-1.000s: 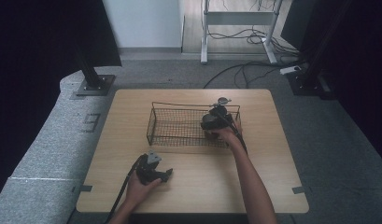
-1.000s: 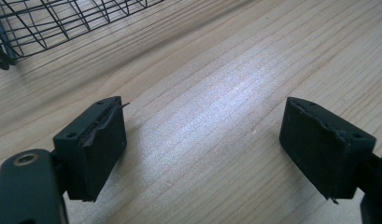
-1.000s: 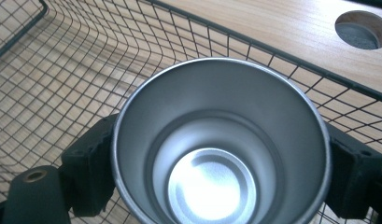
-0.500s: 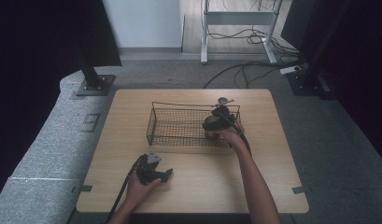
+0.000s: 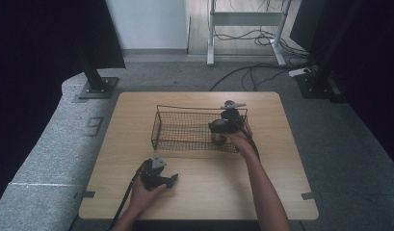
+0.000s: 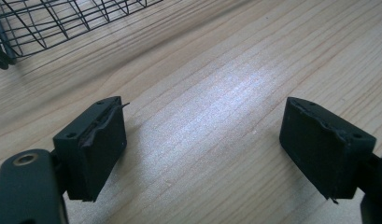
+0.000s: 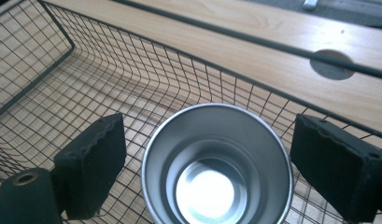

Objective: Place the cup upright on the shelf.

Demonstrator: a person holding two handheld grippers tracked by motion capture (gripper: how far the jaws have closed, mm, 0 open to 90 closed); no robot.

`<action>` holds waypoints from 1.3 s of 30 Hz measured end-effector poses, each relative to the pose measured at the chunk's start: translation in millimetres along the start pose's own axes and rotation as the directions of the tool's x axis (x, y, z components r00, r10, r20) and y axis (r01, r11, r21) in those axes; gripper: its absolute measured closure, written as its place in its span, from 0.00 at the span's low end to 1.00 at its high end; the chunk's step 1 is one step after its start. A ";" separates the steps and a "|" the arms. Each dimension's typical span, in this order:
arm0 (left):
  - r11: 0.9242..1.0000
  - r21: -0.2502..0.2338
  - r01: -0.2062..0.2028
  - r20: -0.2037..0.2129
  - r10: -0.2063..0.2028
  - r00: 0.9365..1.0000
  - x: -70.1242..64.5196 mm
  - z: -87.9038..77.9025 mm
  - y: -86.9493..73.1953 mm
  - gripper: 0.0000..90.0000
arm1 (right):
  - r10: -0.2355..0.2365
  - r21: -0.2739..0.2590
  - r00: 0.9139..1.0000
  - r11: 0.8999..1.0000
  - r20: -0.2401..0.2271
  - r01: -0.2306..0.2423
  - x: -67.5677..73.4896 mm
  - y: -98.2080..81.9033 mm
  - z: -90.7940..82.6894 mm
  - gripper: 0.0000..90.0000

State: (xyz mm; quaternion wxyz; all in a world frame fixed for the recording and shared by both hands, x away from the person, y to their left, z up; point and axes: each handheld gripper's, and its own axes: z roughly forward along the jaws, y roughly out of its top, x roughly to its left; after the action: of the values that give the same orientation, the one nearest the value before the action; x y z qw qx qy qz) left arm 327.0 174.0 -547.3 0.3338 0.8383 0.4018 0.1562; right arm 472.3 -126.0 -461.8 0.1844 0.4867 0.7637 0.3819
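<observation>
A black wire basket (image 5: pixel 185 109) stands in the middle of the wooden table (image 5: pixel 281 187). At its right end, an upright shiny metal cup (image 7: pixel 216 140) sits on the mesh floor. My right gripper (image 7: pixel 209 154) is open, one jaw on each side of the cup; the right jaw is almost at the rim. From above, the right gripper (image 5: pixel 223 127) hangs over the basket's right end. My left gripper (image 5: pixel 171 180) lies on the table near the front left, held by a hand. It is open over bare wood (image 6: pixel 202 149), with the basket's corner (image 6: pixel 20 32) farther off.
A round grey grommet (image 7: pixel 331 64) is set in the tabletop just beyond the basket's far wall. Bare wood stretches in front of the basket and to the right. A black stand base (image 5: pixel 96 89) and cables (image 5: pixel 252 72) lie on the floor behind the table.
The right gripper has sunk a little at the basket's right end. The left gripper has stayed in place.
</observation>
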 end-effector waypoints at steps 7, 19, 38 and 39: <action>1.000 0.000 0.000 0.000 0.000 1.000 0.0 0.0 0.0 0.16 | -0.003 -0.051 1.000 0.999 -0.017 0.002 0.3 -2.4 -16.6 0.14; 1.000 0.000 0.001 0.000 -0.001 1.000 0.0 -0.1 0.0 0.16 | 0.002 -0.138 0.999 0.990 -0.053 -0.009 0.1 -17.3 -40.4 0.15; 1.000 0.001 -0.001 0.000 0.001 1.000 0.0 -0.2 0.0 0.16 | -0.021 -0.253 0.995 0.968 -0.097 -0.004 3.5 -74.3 -90.2 0.16; 1.000 0.001 -0.001 0.001 0.001 1.000 0.1 -0.2 0.0 0.16 | -0.021 -0.256 0.995 0.967 -0.097 -0.005 3.4 -78.9 -93.7 0.16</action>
State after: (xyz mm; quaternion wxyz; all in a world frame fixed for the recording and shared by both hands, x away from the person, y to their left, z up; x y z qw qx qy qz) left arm 327.0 174.1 -547.1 0.3334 0.8387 0.4014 0.1558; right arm 362.0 -179.3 -461.7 0.2091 0.4360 0.7182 0.5003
